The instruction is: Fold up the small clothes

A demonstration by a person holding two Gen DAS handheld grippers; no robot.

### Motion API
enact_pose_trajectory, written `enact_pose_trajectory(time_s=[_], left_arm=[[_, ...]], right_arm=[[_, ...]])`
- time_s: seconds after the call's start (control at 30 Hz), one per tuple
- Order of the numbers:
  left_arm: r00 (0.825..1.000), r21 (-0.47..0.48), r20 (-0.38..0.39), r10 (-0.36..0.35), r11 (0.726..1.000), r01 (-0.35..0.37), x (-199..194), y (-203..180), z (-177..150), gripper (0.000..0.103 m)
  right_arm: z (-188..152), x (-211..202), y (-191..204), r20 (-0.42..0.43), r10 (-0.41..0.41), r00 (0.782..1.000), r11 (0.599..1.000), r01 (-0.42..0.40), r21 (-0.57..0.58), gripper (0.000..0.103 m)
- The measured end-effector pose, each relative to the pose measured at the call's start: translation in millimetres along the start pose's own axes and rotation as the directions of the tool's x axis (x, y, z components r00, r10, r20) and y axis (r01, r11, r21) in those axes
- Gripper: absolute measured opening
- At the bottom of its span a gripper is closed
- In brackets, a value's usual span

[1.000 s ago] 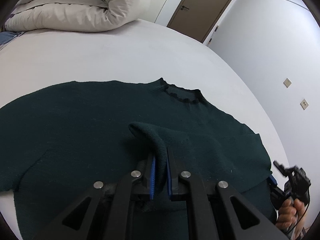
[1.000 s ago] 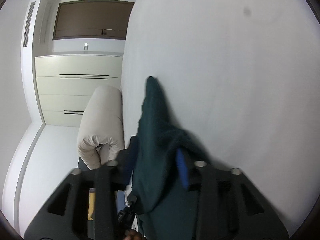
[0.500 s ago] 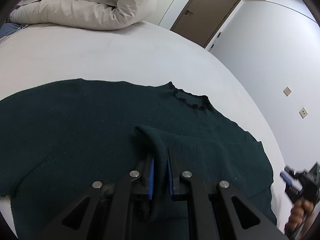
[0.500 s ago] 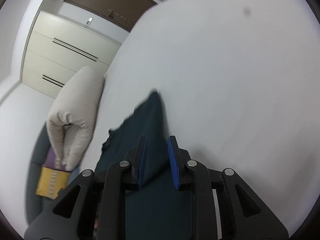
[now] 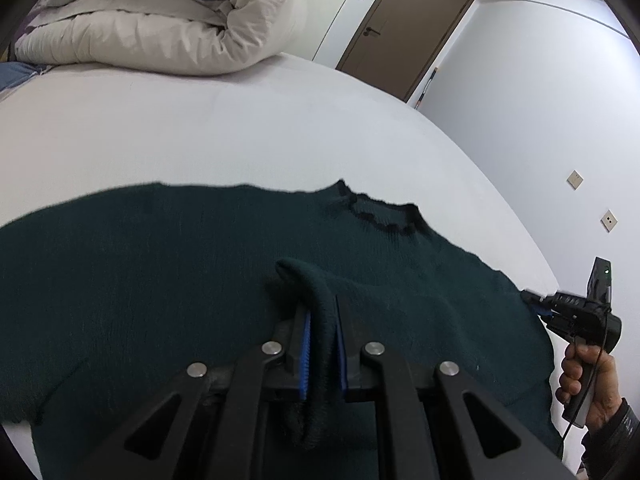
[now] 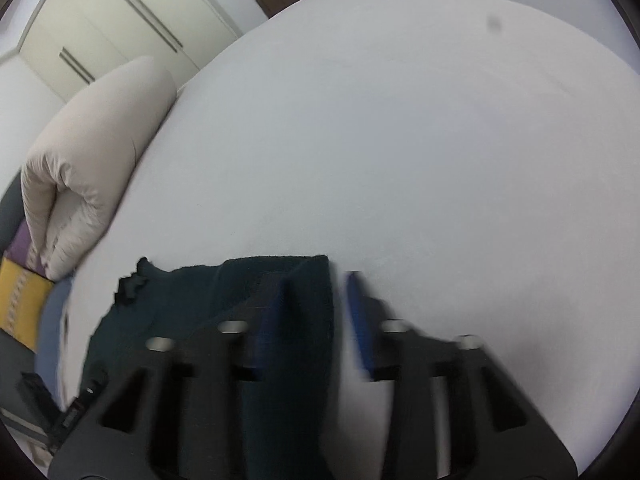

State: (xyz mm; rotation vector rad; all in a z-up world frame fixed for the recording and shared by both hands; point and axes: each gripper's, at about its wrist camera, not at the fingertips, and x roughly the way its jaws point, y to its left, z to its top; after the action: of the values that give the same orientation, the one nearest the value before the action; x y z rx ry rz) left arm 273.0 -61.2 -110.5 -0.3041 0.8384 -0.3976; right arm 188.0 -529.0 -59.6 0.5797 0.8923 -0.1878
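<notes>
**Sweater flat on the bed, one fold pinched**

The dark green sweater [image 5: 160, 260] lies spread across the near edge of the white bed [image 5: 200, 128], its collar towards the far edge; a rolled duvet [image 5: 160, 20] sits at the far left corner. The left claw [image 5: 322, 320] is pressed together on a raised fold in the middle of the sweater. The right claw [image 6: 320, 292], held in a hand [image 5: 580, 376], is at the sweater's right edge; its jaws are closing, pads apart in the blurred view, cloth showing in the gap but not pinched.
</notes>
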Motion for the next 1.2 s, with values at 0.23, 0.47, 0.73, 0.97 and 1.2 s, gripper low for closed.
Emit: enact_pose_trajectory(time_s=[0.23,0.47,0.73,0.97,1.2], left_arm=[[0.999,0.02,-0.022,0.039,0.999,-0.038,5.4,0.8,-6.5,0.011],[0.999,-0.059,-0.03,0.021,0.998,-0.023,4.9,18.1,-11.3,0.011],[0.999,-0.111,-0.026,-0.036,0.993,0.033,5.7,28.4,-15.0,0.014],[0.998,-0.131,-0.024,-0.058,0.99,0.055,4.1,31.4,-15.9,0.015],[0.997,-0.164,-0.031,-0.072,0.984,0.066,-19.6,36.4,-14.3,0.045]], right_arm=[[-12.3,-5.2,-3.0,0.059,-0.032,0.998,0.999,0.033,-0.013,0.006],[-19.7,6.0,-8.3,0.106,-0.011,0.994,1.0,0.011,0.008,0.005],[-23.2,-34.2,-12.1,0.157,0.005,0.988,0.995,-0.02,0.097,0.012],[-64.0,-35.7,19.2,0.046,0.04,0.998,0.999,-0.039,-0.032,0.013],[-69.4,-52.5,-21.6,0.095,0.035,0.995,0.993,-0.046,0.113,0.01]])
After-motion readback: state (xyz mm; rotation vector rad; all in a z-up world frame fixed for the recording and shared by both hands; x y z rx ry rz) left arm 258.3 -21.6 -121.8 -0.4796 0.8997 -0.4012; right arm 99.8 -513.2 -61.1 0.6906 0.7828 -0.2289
